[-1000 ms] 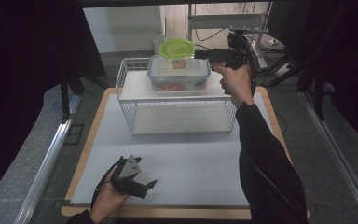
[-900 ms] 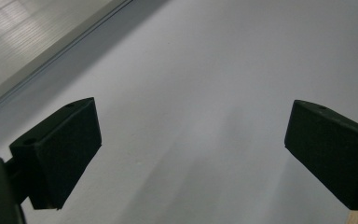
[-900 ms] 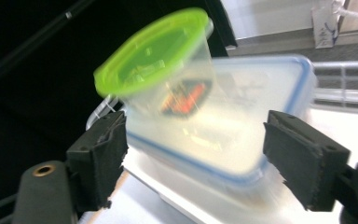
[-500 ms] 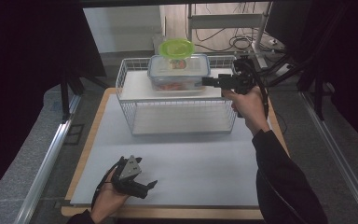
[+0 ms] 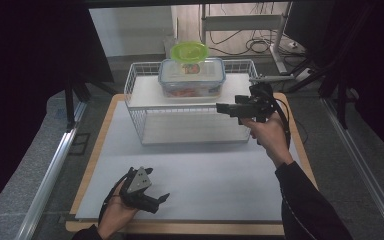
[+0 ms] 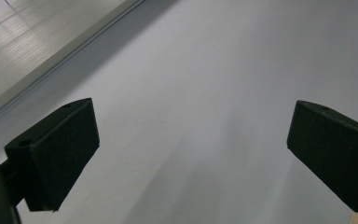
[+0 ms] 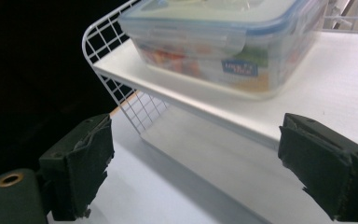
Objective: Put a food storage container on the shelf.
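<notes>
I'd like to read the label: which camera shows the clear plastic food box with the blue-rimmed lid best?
The right gripper view: the clear plastic food box is close, its label visible. The high view shows it small, on the white wire rack.

- Right gripper (image 5: 221,107) held out level at the end of a stretched forearm, pointing to the left of the high view; its jaws have just been opening and stand wide with nothing between them.
- Left gripper (image 5: 164,198) low in the left hand (image 5: 117,212), jaws spread wide, nothing between them.
</notes>
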### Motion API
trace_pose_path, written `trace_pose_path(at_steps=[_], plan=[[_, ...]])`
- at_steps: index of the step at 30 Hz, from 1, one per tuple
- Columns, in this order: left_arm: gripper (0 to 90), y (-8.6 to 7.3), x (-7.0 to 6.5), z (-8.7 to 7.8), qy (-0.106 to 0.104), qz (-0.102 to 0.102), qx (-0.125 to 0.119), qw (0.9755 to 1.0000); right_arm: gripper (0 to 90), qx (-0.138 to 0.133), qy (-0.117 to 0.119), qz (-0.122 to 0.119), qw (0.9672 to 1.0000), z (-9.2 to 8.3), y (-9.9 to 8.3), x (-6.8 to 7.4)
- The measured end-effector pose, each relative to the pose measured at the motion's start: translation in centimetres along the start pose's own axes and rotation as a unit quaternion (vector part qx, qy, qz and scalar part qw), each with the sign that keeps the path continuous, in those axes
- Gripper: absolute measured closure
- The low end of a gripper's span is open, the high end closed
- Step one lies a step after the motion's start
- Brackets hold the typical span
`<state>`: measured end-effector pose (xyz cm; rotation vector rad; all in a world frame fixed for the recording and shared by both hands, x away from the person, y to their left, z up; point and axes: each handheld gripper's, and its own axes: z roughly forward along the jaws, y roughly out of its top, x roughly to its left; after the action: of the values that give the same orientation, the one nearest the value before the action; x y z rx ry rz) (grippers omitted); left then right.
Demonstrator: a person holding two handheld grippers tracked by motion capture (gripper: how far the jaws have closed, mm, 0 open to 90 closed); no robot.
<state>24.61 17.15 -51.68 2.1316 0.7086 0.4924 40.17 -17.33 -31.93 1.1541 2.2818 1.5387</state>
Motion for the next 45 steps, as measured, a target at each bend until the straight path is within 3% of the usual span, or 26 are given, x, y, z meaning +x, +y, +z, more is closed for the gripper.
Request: trace_pose_path(at_steps=[13,20,30,34,45], plan=[[2.4,0.1,-0.1,-0.4,-0.008,-0.001,-0.033,0.9994,5.8,0.032,-0.017,-0.039,0.9986,-0.7,-4.2,0.3],[5.0,0.2,-0.1,-0.5,-0.013,-0.007,-0.038,0.9992,0.4,0.045,-0.032,-0.08,0.9953,-0.8,-7.3,0.6],[4.9,0.1,0.1,-0.6,0.001,-0.004,-0.04,0.9992,0.0,0.043,-0.039,-0.091,0.9941,-1.4,-10.6,0.7],[4.5,0.0,0.3,-0.5,0.002,-0.012,-0.038,0.9992,0.0,0.028,-0.04,-0.111,0.9926,-1.6,-12.2,0.7],[2.9,-0.2,0.4,-0.4,0.004,-0.008,-0.039,0.9992,0.3,0.033,-0.056,-0.127,0.9897,-1.6,-15.5,0.6]])
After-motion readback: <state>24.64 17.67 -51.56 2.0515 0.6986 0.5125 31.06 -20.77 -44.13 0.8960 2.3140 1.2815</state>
